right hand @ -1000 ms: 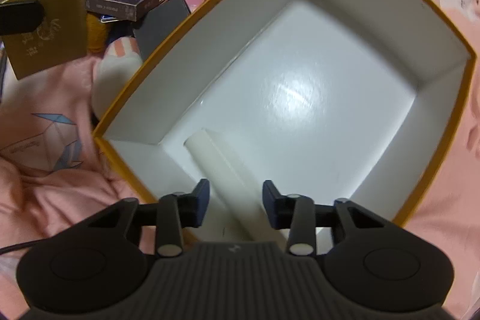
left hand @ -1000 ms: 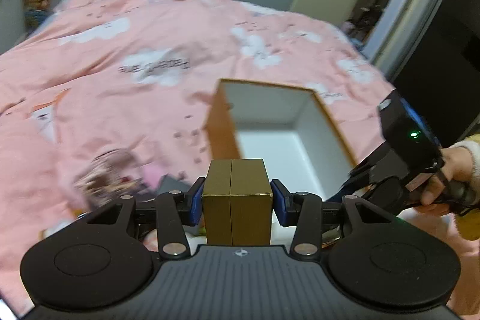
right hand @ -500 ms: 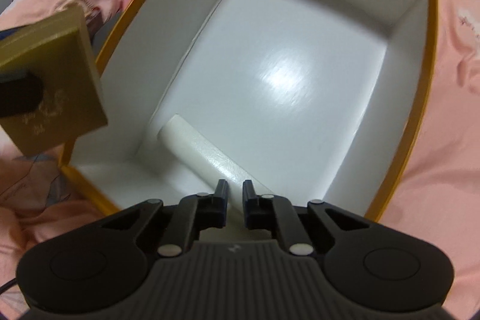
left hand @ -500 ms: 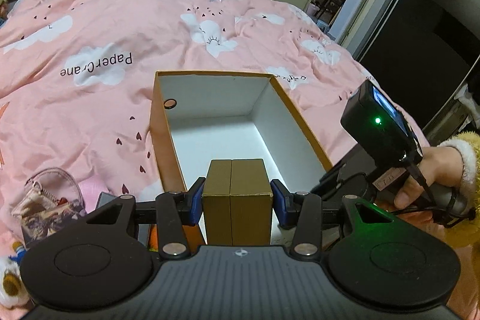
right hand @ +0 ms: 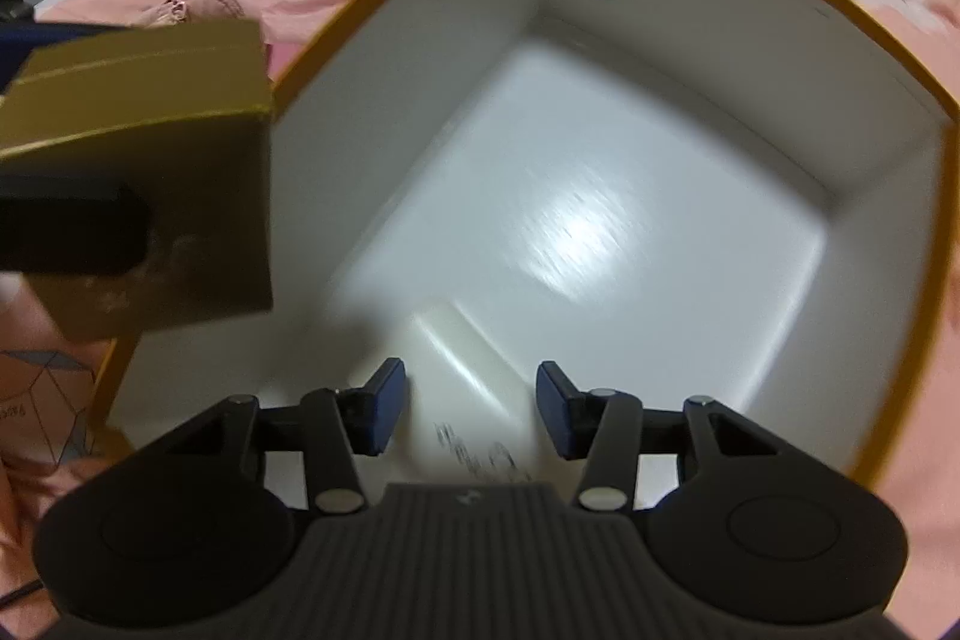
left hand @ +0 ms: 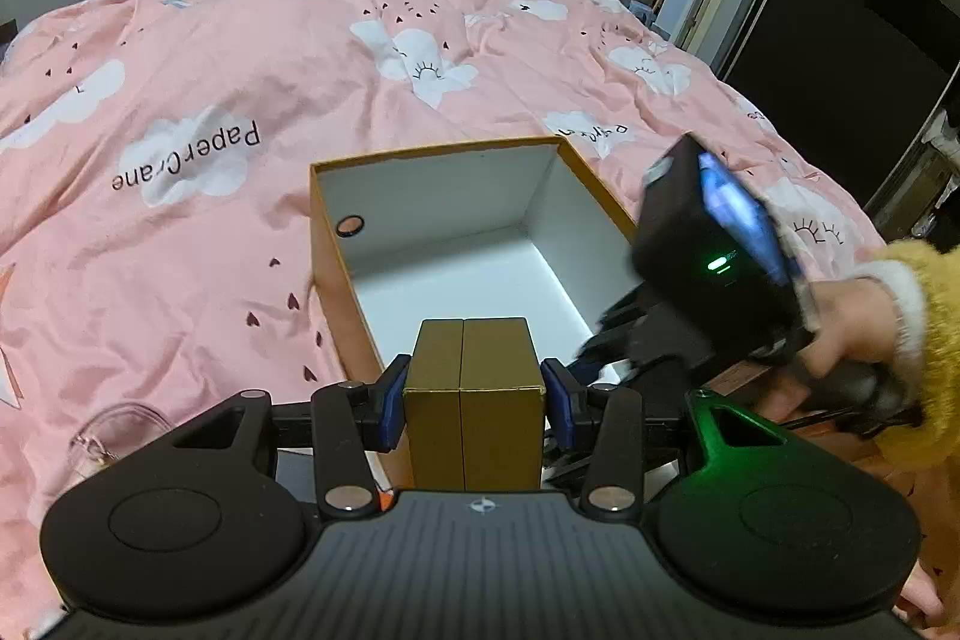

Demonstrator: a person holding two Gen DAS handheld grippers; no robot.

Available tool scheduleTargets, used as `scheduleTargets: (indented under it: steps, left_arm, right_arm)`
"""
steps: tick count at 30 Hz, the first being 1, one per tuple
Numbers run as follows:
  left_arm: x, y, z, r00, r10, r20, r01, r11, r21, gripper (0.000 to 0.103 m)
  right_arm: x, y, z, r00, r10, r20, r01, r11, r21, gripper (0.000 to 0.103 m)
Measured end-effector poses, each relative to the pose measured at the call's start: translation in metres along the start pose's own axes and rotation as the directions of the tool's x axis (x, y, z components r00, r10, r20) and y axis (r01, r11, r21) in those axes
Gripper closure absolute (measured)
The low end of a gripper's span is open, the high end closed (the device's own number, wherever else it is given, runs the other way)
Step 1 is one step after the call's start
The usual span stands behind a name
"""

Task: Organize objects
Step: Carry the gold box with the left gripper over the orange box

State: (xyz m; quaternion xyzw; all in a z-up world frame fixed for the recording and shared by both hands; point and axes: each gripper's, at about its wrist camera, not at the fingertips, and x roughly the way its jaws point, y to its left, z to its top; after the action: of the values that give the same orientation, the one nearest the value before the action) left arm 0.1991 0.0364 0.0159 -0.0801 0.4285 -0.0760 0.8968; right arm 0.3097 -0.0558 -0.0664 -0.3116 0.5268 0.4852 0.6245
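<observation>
An open orange box with a white inside (left hand: 432, 196) lies on the pink bedspread; it also fills the right wrist view (right hand: 888, 58). My left gripper (left hand: 474, 403) is shut on a gold box (left hand: 474, 400) and holds it over the orange box's near left corner; the gold box shows at the left of the right wrist view (right hand: 150, 196). My right gripper (right hand: 468, 409) is open over the near end of the orange box, above a white tube (right hand: 474, 376) that lies on the box floor. The right gripper shows blurred in the left wrist view (left hand: 708, 280).
A pink pouch (right hand: 198, 7) lies on the bedspread left of the orange box. A clear keyring item (left hand: 114, 430) lies at the lower left. The pink bedspread (left hand: 240, 58) stretches far behind the box. A door and dark wardrobe stand at the right.
My left gripper has carried the gold box closer over the orange box's near corner. My right gripper, nearly shut half a second ago, has opened again above the white tube.
</observation>
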Motion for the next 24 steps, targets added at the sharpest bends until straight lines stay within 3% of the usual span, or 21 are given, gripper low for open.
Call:
scheduleTargets:
  steps: [6, 13, 16, 20, 24]
  left_arm:
    - [-0.002, 0.007, 0.003, 1.000, -0.016, -0.010, 0.016, 1.000, 0.000, 0.052]
    - [0.006, 0.007, 0.004, 0.999, -0.033, -0.026, 0.034, 0.999, 0.005, 0.052]
    - [0.007, 0.006, 0.003, 0.999, -0.031, -0.029, 0.032, 0.999, 0.009, 0.052]
    - [0.007, 0.006, 0.001, 0.999, -0.029, -0.029, 0.030, 1.000, 0.005, 0.052]
    - [0.010, 0.000, -0.001, 0.998, -0.031, -0.048, 0.032, 0.999, 0.027, 0.052]
  right_arm:
    - [0.023, 0.007, 0.015, 0.998, 0.053, -0.028, -0.054, 0.998, -0.039, 0.053]
    - [0.023, 0.009, 0.003, 0.984, 0.145, -0.108, -0.152, 0.986, -0.066, 0.056]
    - [0.021, 0.013, -0.004, 0.980, 0.137, -0.145, -0.153, 0.983, -0.102, 0.058]
    - [0.021, 0.008, -0.014, 0.965, 0.152, -0.215, -0.167, 0.985, -0.051, 0.057]
    - [0.015, 0.012, -0.022, 0.969, 0.102, -0.226, -0.125, 0.988, -0.087, 0.057]
